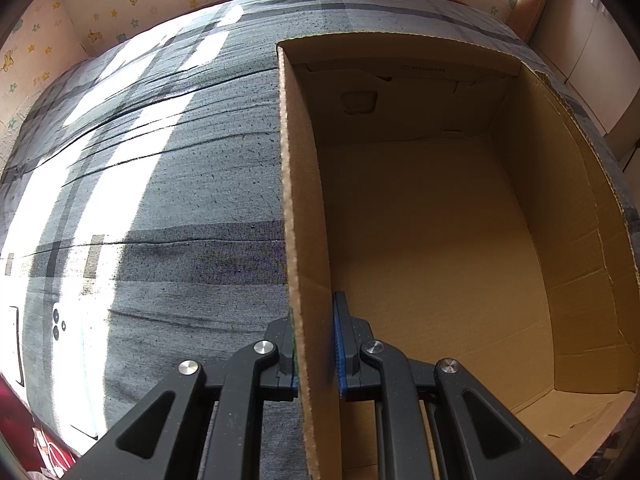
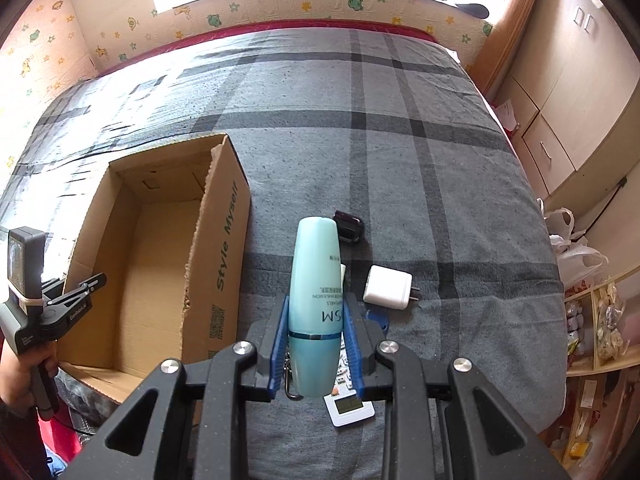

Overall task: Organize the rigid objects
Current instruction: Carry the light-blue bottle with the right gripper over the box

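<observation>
My right gripper (image 2: 316, 324) is shut on a pale teal lotion bottle (image 2: 316, 292) and holds it above the grey plaid bed, pointing away from me. An open cardboard box (image 2: 218, 240) lies to its left, nothing visible inside. My left gripper (image 1: 314, 344) straddles the box's left wall (image 1: 300, 208), one finger outside and one inside, closed on the cardboard. It also shows at the left edge of the right wrist view (image 2: 86, 282). Under and beyond the bottle lie a white charger plug (image 2: 387, 287), a small black object (image 2: 349, 226) and a white remote (image 2: 349, 402).
The bed (image 2: 400, 140) fills both views, with a patterned wall behind. Wooden cabinets (image 2: 560, 112) and shelves with bags (image 2: 600, 320) stand to the right. A white device (image 1: 64, 344) lies on the bed at the far left of the left wrist view.
</observation>
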